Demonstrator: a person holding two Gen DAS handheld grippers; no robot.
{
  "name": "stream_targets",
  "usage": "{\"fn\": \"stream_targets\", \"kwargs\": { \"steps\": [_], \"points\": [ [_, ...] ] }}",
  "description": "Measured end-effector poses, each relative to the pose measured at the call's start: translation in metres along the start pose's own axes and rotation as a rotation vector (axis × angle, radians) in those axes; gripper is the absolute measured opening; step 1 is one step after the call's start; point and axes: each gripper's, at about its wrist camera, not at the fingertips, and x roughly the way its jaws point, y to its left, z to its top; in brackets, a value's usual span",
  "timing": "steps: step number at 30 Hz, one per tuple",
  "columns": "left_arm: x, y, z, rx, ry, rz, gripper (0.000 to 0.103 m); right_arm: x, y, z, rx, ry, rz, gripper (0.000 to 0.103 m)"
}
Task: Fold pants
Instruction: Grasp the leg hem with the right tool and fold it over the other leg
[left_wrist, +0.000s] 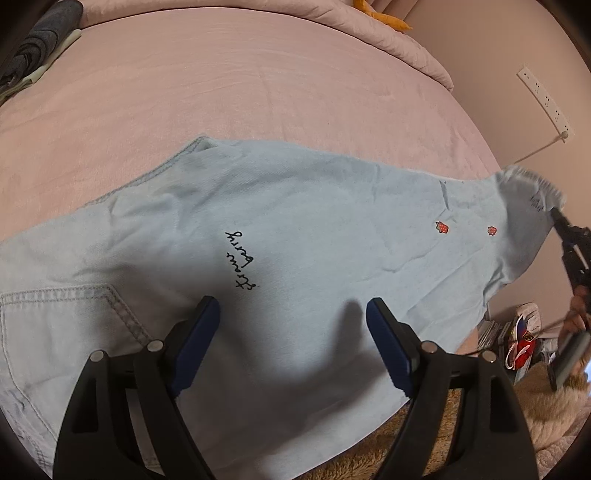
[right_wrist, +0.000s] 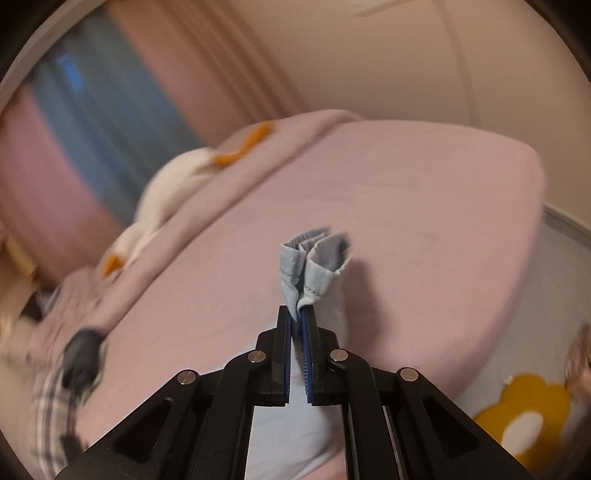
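Observation:
Light blue denim pants (left_wrist: 295, 236) with black script lettering and small red strawberry patches lie across the pink bed (left_wrist: 221, 85). My left gripper (left_wrist: 291, 310) is open just above the middle of the pants, holding nothing. My right gripper (right_wrist: 299, 312) is shut on the bunched hem of the pant legs (right_wrist: 314, 266), lifted above the bed. In the left wrist view the right gripper (left_wrist: 561, 218) holds that hem at the far right edge of the bed.
A grey folded garment (left_wrist: 40, 40) lies at the bed's far left corner. A pink duvet (right_wrist: 166, 221) with a white and orange plush lies at the head. A power strip (left_wrist: 543, 99) hangs on the wall. Clutter (left_wrist: 524, 339) sits on the floor beside the bed.

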Motion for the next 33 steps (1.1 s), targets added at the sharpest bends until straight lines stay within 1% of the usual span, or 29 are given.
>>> {"fn": "stream_targets", "kwargs": {
  "steps": [1,2,4,5,6,8,10,11,12,13,15,17,19,21,23,24,25,27,28,29,30,32,33],
  "points": [
    [0.0,0.0,0.0,-0.003,0.0,-0.003,0.081,0.0,0.013,-0.004,-0.035,0.014,0.04,0.007],
    [-0.001,0.001,0.0,-0.005,0.001,-0.006,0.081,0.0,0.031,-0.01,-0.081,0.039,0.095,0.007],
    [-0.004,0.003,0.001,-0.013,0.002,-0.007,0.081,0.004,0.057,-0.022,-0.141,0.094,0.176,0.007],
    [-0.005,0.003,0.001,-0.018,0.008,-0.001,0.078,0.008,0.074,-0.033,-0.182,0.146,0.233,0.007],
    [-0.007,0.004,0.001,-0.023,0.013,0.007,0.075,0.012,0.085,-0.042,-0.21,0.19,0.267,0.007],
    [-0.011,0.005,0.002,-0.037,0.016,0.015,0.074,0.025,0.106,-0.063,-0.26,0.289,0.336,0.007],
    [-0.018,0.008,0.002,-0.052,0.007,0.023,0.074,0.041,0.121,-0.086,-0.293,0.391,0.376,0.007],
    [-0.022,0.011,0.002,-0.06,-0.003,0.031,0.074,0.054,0.127,-0.103,-0.309,0.456,0.372,0.007],
    [-0.024,0.013,0.002,-0.066,-0.01,0.035,0.074,0.064,0.129,-0.114,-0.317,0.501,0.352,0.007],
    [-0.027,0.015,0.002,-0.072,-0.016,0.036,0.074,0.078,0.13,-0.128,-0.33,0.557,0.31,0.007],
    [-0.031,0.019,0.002,-0.088,-0.02,0.024,0.074,0.095,0.128,-0.145,-0.335,0.624,0.252,0.007],
    [-0.035,0.021,0.002,-0.104,-0.024,-0.006,0.074,0.108,0.119,-0.153,-0.291,0.674,0.211,0.007],
    [-0.036,0.017,0.003,-0.103,-0.027,-0.034,0.074,0.108,0.114,-0.147,-0.257,0.683,0.223,0.007],
    [-0.036,0.009,0.005,-0.082,-0.026,-0.073,0.074,0.099,0.113,-0.138,-0.259,0.671,0.223,0.018],
    [-0.031,-0.001,0.008,-0.057,-0.015,-0.112,0.074,0.086,0.11,-0.13,-0.278,0.612,0.212,0.05],
    [-0.028,-0.008,0.011,-0.042,-0.009,-0.141,0.074,0.08,0.107,-0.126,-0.284,0.587,0.206,0.054],
    [-0.024,-0.014,0.013,-0.029,-0.001,-0.167,0.074,0.076,0.108,-0.121,-0.288,0.56,0.197,0.055],
    [-0.013,-0.027,0.02,-0.009,0.024,-0.216,0.073,0.066,0.098,-0.111,-0.284,0.488,0.149,0.055],
    [-0.006,-0.033,0.024,-0.001,0.039,-0.239,0.072,0.064,0.094,-0.107,-0.28,0.454,0.107,0.055],
    [0.0,-0.036,0.026,0.005,0.054,-0.256,0.07,0.062,0.085,-0.102,-0.269,0.417,0.038,0.055],
    [0.008,-0.041,0.029,0.01,0.074,-0.269,0.068,0.063,0.079,-0.099,-0.259,0.4,-0.008,0.055],
    [0.021,-0.046,0.032,0.022,0.107,-0.262,0.063,0.062,0.061,-0.095,-0.217,0.382,-0.072,0.055],
    [0.028,-0.05,0.035,0.03,0.116,-0.239,0.06,0.062,0.055,-0.094,-0.197,0.378,-0.079,0.055]
  ]
}}
